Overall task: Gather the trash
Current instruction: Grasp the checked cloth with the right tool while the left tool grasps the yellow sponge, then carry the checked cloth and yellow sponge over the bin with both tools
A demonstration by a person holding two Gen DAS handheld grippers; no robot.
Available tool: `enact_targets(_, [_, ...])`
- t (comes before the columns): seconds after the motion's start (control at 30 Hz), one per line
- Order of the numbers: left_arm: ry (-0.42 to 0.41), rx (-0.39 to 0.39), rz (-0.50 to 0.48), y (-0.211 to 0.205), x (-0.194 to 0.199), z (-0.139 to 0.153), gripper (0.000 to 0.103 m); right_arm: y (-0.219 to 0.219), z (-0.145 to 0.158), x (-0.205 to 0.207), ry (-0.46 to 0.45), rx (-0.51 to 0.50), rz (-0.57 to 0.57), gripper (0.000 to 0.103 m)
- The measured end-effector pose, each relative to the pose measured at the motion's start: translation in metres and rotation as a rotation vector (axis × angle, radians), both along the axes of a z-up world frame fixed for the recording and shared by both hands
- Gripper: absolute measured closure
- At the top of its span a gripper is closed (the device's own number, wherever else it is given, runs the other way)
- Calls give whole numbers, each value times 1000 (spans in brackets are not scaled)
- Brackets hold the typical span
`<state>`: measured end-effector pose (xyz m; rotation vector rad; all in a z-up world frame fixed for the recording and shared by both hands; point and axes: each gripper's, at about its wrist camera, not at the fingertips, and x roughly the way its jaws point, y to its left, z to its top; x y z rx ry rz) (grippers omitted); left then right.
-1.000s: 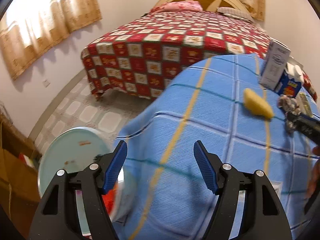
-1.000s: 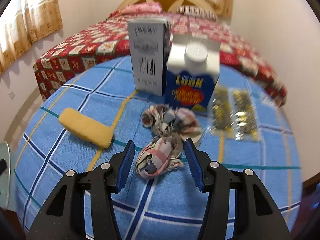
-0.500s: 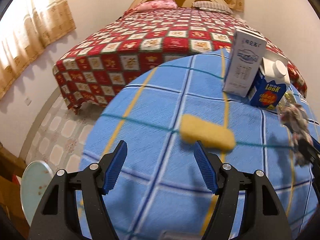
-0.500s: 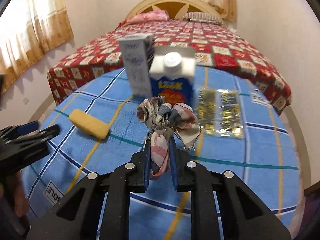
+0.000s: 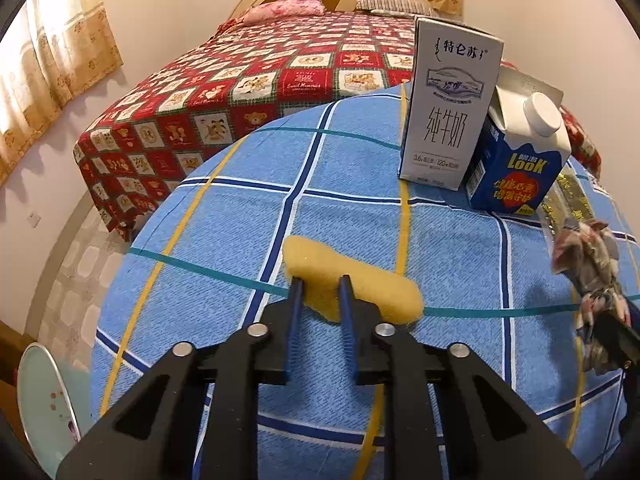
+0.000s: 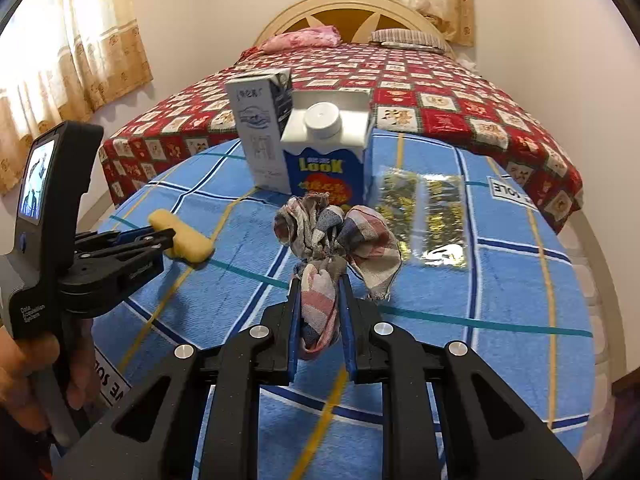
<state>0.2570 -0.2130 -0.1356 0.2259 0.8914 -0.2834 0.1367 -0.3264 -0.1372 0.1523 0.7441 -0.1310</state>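
Two grippers, two grabs going on at once now. Left gripper (image 5: 321, 284) has its jaws just closed in on the yellow sponge (image 5: 352, 286), pinching it near its left end, with most of the sponge sticking out to the right of the jaws on the blue checked tablecloth (image 5: 224, 240). A second ago those jaws were spread wide over bare cloth with the sponge way off to the right, and half a second ago it sat just ahead of the open fingers, so this clamp is brand new. Right gripper (image 6: 320, 288) is pinched on the crumpled plaid rag (image 6: 336, 236): a strip of it runs down between the jaws and the bunched part puffs out above and ahead of the fingertips. A second back the rag was lying loose between spread jaws; by the half-second mark they'd already squeezed it, and the grip looks the same now. Straight past the rag stand the white milk carton (image 6: 262, 148) and the blue Look carton (image 6: 326, 152), touching each other, with a shiny gold wrapper (image 6: 424, 216) flat on the cloth to the right of them. From the right wrist view you can see the left gripper off to the left side with the sponge in its tips. Red patchwork bed (image 6: 420, 92) sits beyond the table.
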Motion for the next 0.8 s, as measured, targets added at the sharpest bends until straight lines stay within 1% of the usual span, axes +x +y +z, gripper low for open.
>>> enact_targets(0.1, [6, -33, -5, 7, -3, 8, 92, 4, 1, -2, -5, -1, 0, 85])
enact_targets(0.23, [-27, -40, 5, 23, -13, 23, 93, 10, 4, -4, -16, -8, 8, 85])
enact_targets(0.5, [-90, -20, 76, 82, -41, 47, 92, 40, 11, -6, -36, -17, 62, 85])
enact_targets(0.8, [-92, -27, 140, 134, -66, 54, 92, 84, 14, -1, -54, -29, 135, 85])
